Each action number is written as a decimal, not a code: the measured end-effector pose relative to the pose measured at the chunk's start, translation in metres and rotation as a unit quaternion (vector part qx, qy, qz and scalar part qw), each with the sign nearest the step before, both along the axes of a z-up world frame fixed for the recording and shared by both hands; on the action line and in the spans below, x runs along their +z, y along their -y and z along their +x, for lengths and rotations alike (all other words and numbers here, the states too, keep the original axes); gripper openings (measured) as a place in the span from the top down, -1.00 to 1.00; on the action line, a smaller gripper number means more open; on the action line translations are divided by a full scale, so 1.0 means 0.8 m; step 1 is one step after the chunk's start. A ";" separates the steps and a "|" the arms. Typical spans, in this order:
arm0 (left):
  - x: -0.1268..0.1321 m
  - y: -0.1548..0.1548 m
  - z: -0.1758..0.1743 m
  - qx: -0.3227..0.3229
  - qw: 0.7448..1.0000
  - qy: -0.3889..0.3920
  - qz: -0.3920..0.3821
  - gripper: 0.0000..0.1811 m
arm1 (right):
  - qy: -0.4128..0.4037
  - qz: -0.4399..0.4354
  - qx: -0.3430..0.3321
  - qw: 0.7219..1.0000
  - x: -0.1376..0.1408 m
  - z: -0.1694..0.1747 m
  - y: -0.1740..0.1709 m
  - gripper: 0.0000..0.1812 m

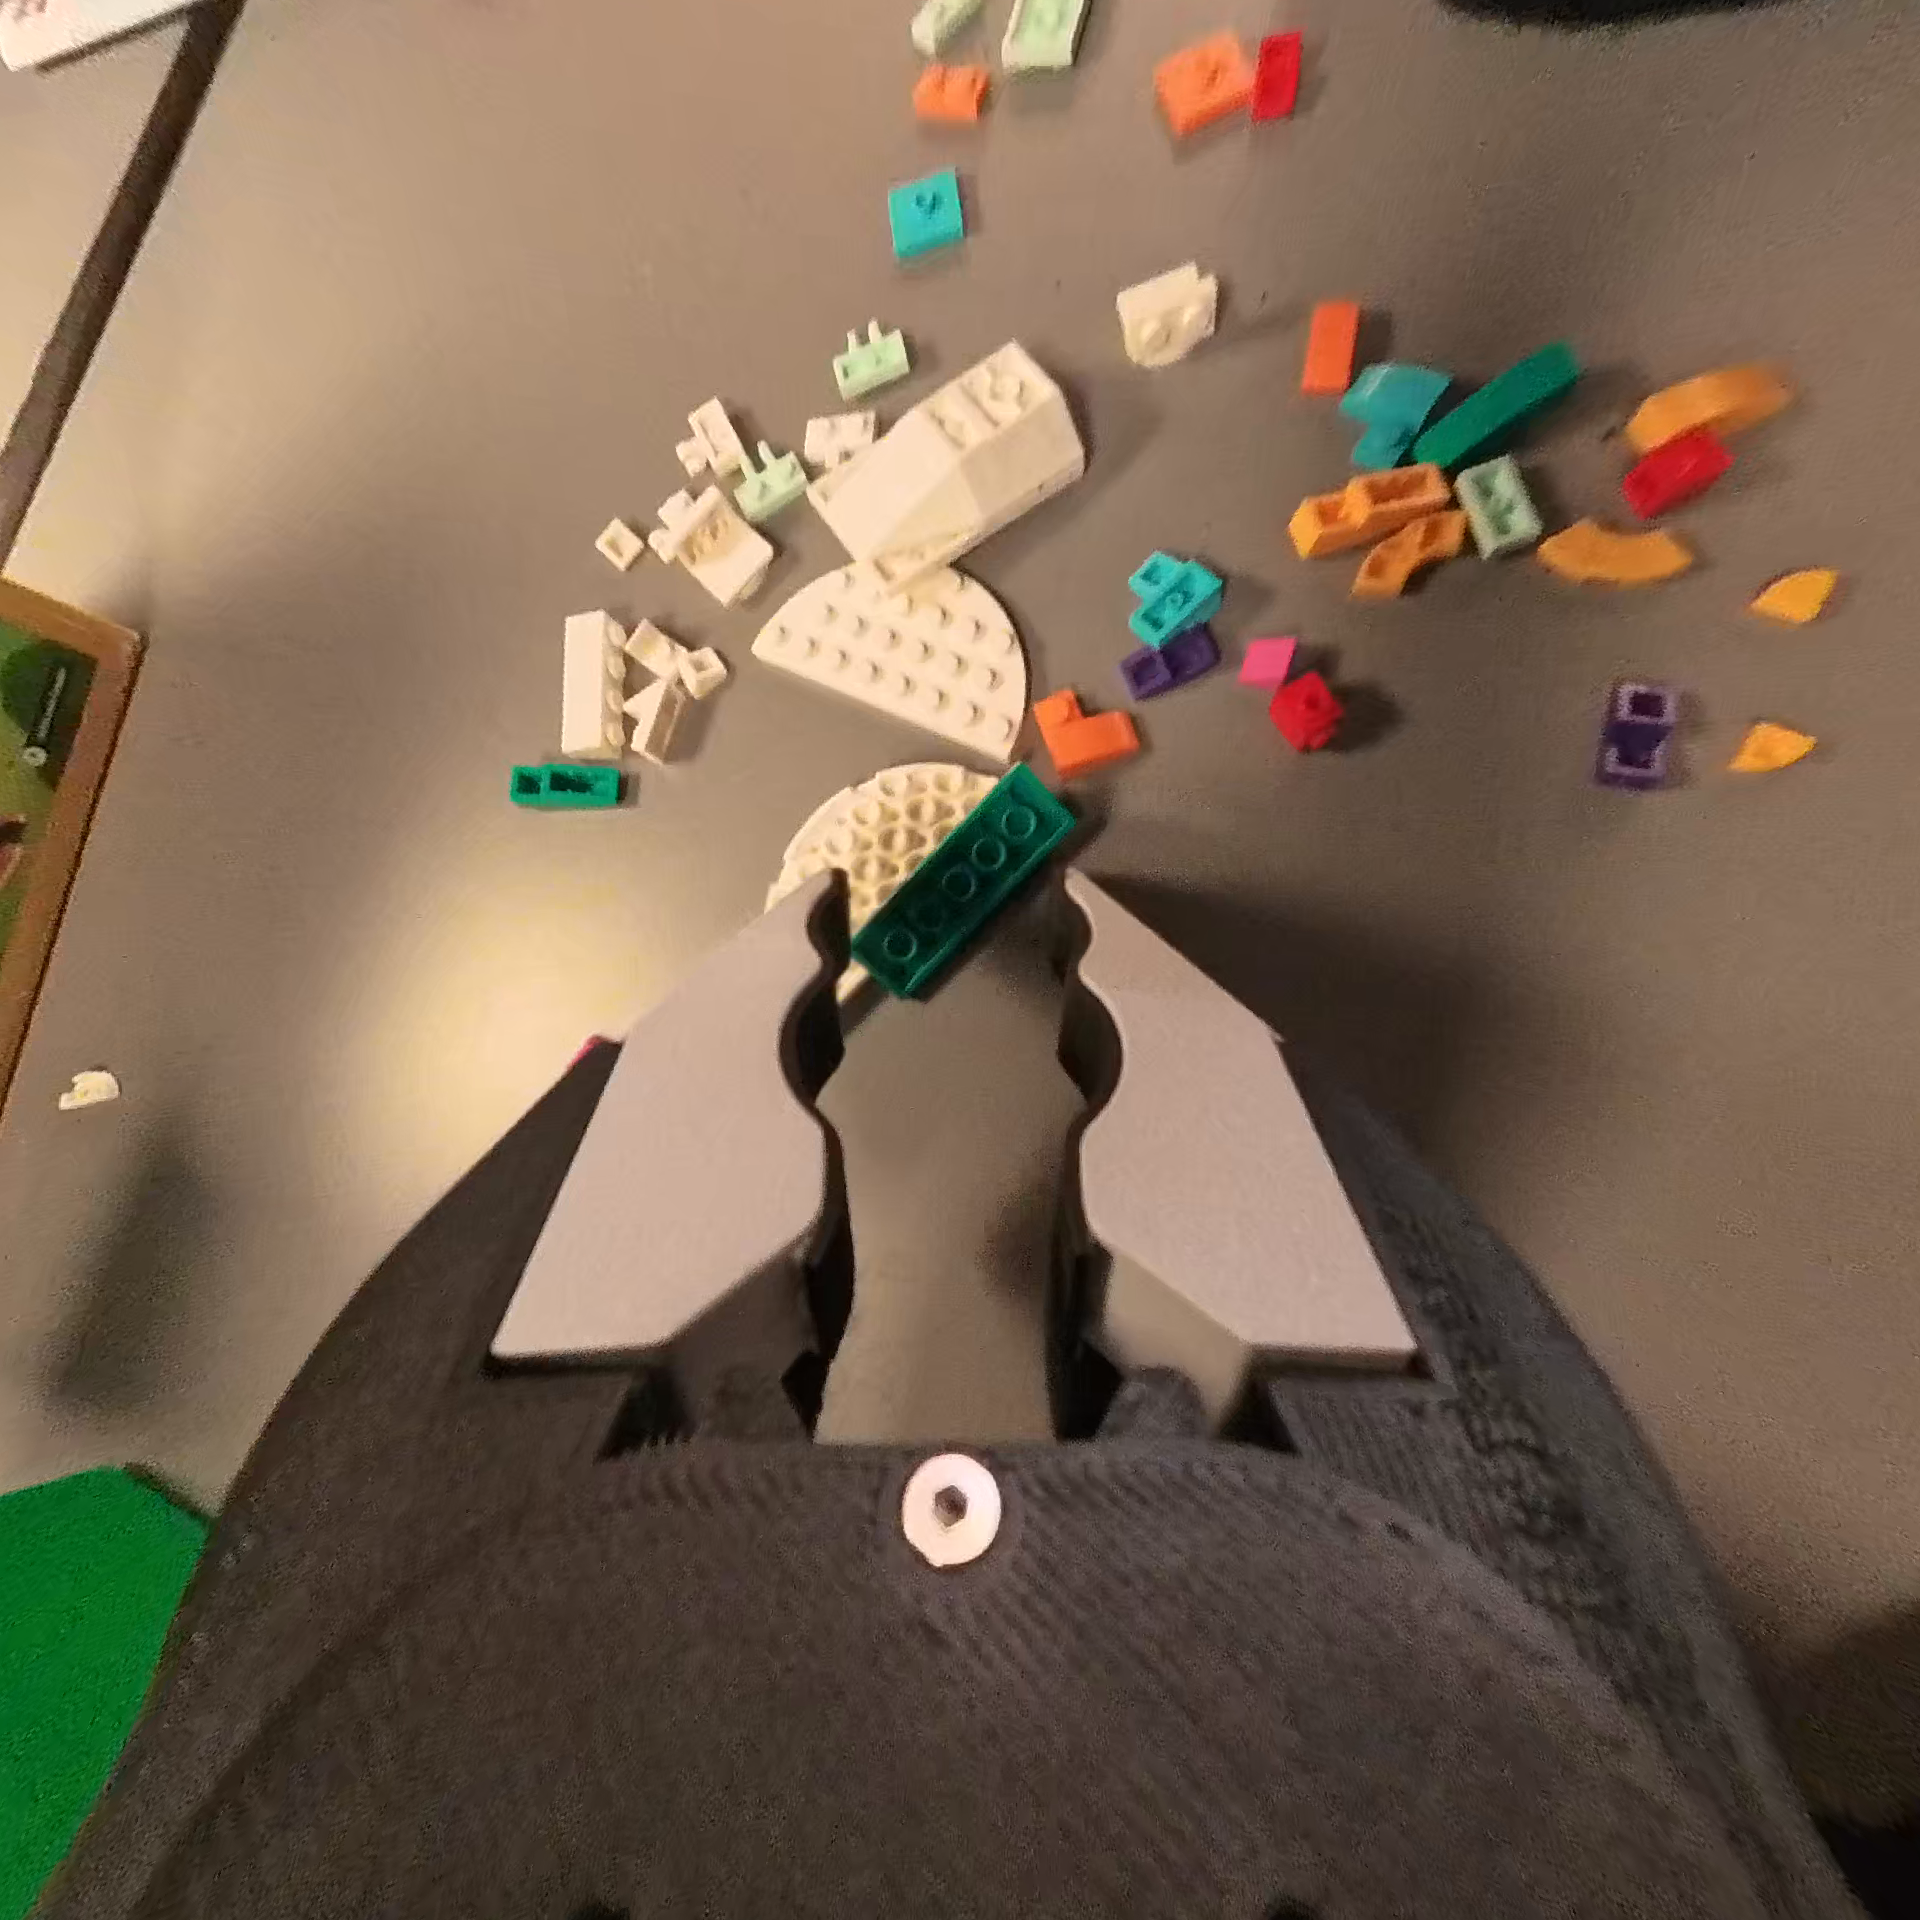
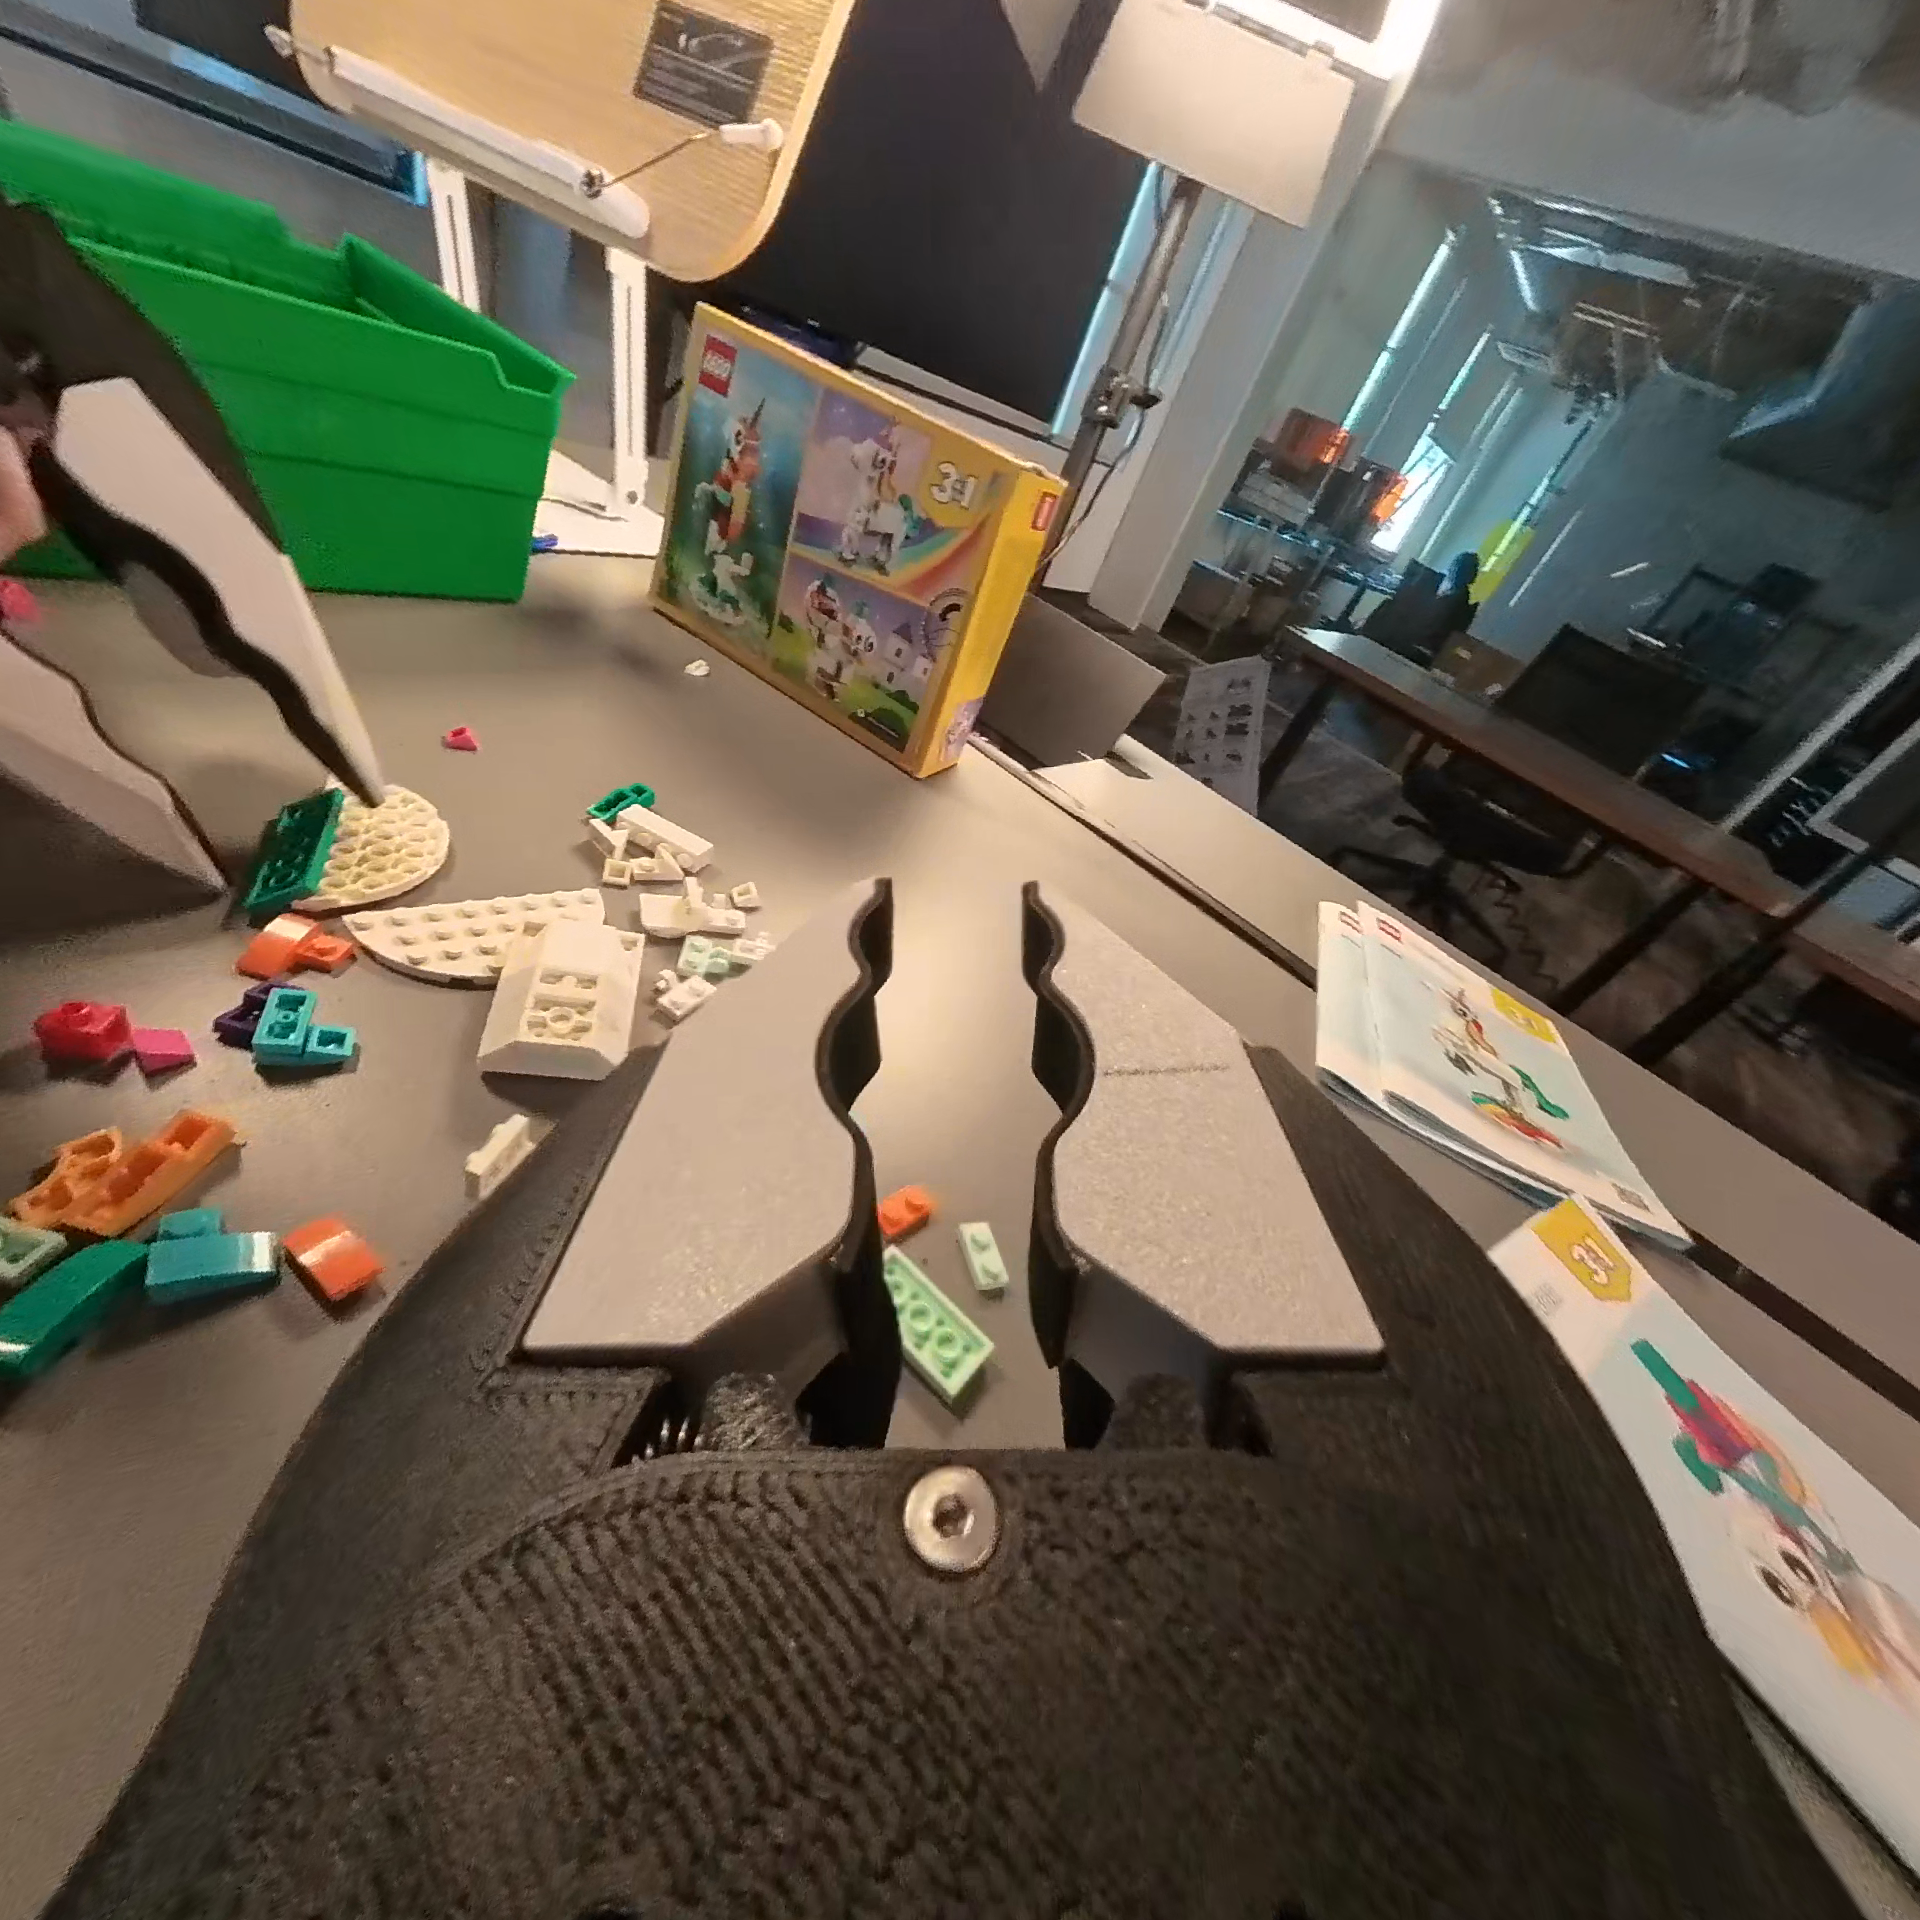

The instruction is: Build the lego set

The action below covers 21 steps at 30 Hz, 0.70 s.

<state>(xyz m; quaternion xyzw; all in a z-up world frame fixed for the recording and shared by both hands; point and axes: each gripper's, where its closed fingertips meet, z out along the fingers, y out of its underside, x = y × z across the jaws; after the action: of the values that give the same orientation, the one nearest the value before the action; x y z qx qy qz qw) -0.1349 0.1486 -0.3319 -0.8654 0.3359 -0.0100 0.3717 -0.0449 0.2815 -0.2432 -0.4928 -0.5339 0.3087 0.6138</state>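
The left tongs (image 1: 951, 914) sit spread apart around a dark green brick (image 1: 961, 883), which leans on a white round plate (image 1: 894, 821) on the counter (image 1: 416, 416). The right tongs (image 2: 956, 904) hang apart too, holding nothing, above a mint green brick (image 2: 935, 1335).

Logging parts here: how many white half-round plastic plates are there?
2. A studs-up half-round plate beside the white wedge block; an underside-up half-round plate under the dark green plate at the left gripper. More could be hidden.

Loose toy bricks (image 1: 1382, 499) in white, orange, teal and red lie scattered across a grey table (image 1: 416, 312). A green bin (image 2: 343, 416) and a yellow box (image 2: 842, 540) stand behind them, with booklets (image 2: 1475, 1081) lying near the table's edge.
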 end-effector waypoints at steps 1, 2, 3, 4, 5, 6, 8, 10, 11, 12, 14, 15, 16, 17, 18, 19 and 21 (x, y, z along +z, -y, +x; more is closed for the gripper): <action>0.001 0.000 0.002 -0.003 1.000 0.001 0.001 0.59 | -0.006 -0.003 -0.006 1.000 0.002 0.002 -0.003 0.75; -0.001 0.000 0.001 -0.002 1.000 -0.004 -0.002 0.60 | -0.010 -0.005 -0.011 1.000 0.003 0.004 -0.006 0.75; -0.001 0.000 0.002 -0.003 1.000 -0.006 -0.003 0.65 | -0.013 -0.007 -0.016 1.000 0.004 0.006 -0.008 0.76; -0.002 0.001 0.003 -0.004 1.000 -0.007 -0.005 0.70 | -0.015 -0.010 -0.022 1.000 0.004 0.007 -0.011 0.76; -0.003 0.001 0.003 -0.004 1.000 -0.012 -0.005 0.74 | -0.016 -0.011 -0.028 0.999 0.004 0.009 -0.013 0.77; -0.003 0.001 0.003 -0.007 1.000 -0.017 -0.006 0.81 | -0.016 -0.012 -0.032 0.999 0.004 0.010 -0.015 0.77; -0.004 0.000 0.003 -0.006 1.000 -0.026 -0.001 0.83 | -0.013 -0.017 -0.034 0.999 0.002 0.012 -0.015 0.77; -0.004 0.000 0.006 -0.008 1.000 -0.024 -0.002 0.83 | -0.009 -0.015 -0.038 0.999 0.001 0.014 -0.014 0.78; -0.004 0.000 0.008 -0.009 1.000 -0.024 -0.002 0.83 | -0.008 -0.013 -0.041 0.999 0.001 0.015 -0.013 0.78; -0.004 -0.001 0.009 -0.009 1.000 -0.024 -0.001 0.83 | -0.006 -0.011 -0.043 0.999 0.000 0.015 -0.013 0.78; -0.004 -0.002 0.013 -0.012 1.000 -0.023 -0.001 0.83 | -0.003 -0.010 -0.047 0.999 -0.001 0.017 -0.013 0.79; -0.004 -0.003 0.015 -0.013 1.000 -0.023 0.001 0.84 | -0.002 -0.010 -0.050 0.999 -0.002 0.018 -0.014 0.79; -0.004 -0.004 0.016 -0.013 1.000 -0.021 0.003 0.84 | -0.001 -0.011 -0.053 0.999 -0.002 0.019 -0.015 0.79; -0.003 -0.005 0.018 -0.015 1.000 -0.019 0.005 0.84 | 0.000 -0.013 -0.056 0.998 -0.003 0.020 -0.016 0.80; -0.002 -0.006 0.020 -0.019 1.000 -0.016 0.008 0.84 | 0.000 -0.014 -0.059 0.998 -0.003 0.021 -0.017 0.80; 0.000 -0.008 0.022 -0.021 1.000 -0.009 0.016 0.83 | -0.002 -0.015 -0.063 0.998 -0.003 0.023 -0.018 0.80; 0.008 -0.012 0.025 -0.020 0.999 0.004 0.035 0.83 | -0.004 -0.017 -0.068 0.998 -0.002 0.025 -0.019 0.81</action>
<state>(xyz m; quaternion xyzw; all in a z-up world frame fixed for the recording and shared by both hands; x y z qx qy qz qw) -0.1145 0.1585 -0.3253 -0.8449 0.3520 -0.0091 0.4027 -0.0247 0.2970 -0.2450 -0.5370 -0.4917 0.2770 0.6271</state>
